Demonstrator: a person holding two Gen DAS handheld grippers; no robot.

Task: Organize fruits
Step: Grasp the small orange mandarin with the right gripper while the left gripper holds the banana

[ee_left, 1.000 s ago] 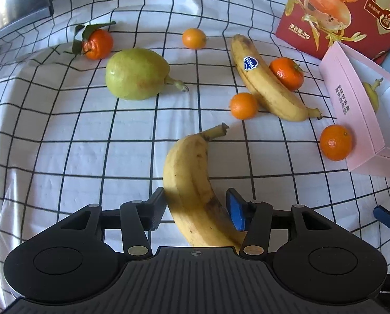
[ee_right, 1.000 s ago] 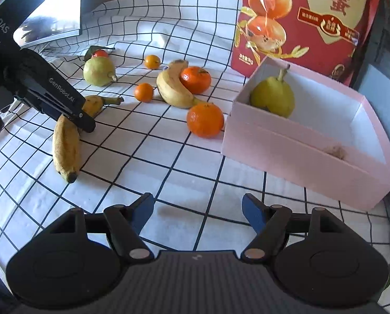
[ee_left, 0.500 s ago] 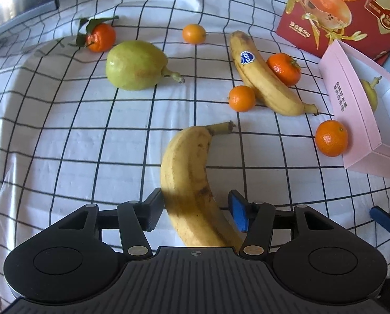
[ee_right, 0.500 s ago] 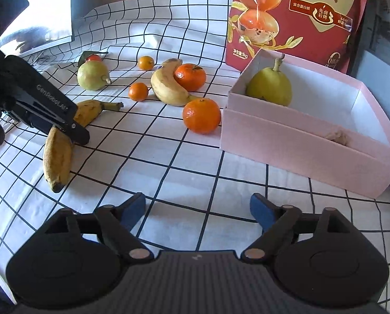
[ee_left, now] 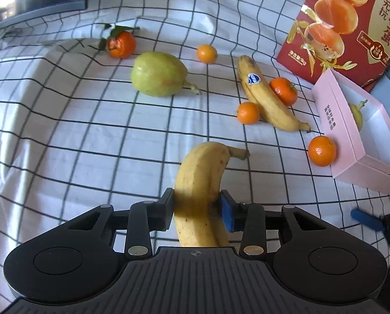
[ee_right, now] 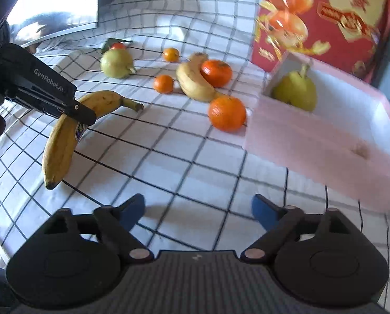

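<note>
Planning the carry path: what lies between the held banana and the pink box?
In the left wrist view, only bare checked cloth separates banana from pink box; one orange sits beside the box.

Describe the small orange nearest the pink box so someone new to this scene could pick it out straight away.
Start at the pink box on the right of the checked cloth. Right against its near corner sits a mandarin. Unlike the other mandarins, it lies apart from the stickered banana and carries no leaves.

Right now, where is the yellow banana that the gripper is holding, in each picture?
Left wrist view: the held yellow banana is bottom centre, clamped in the left gripper.
Right wrist view: left side, under the black gripper arm.
Shared landmark: the pink cardboard box.
</note>
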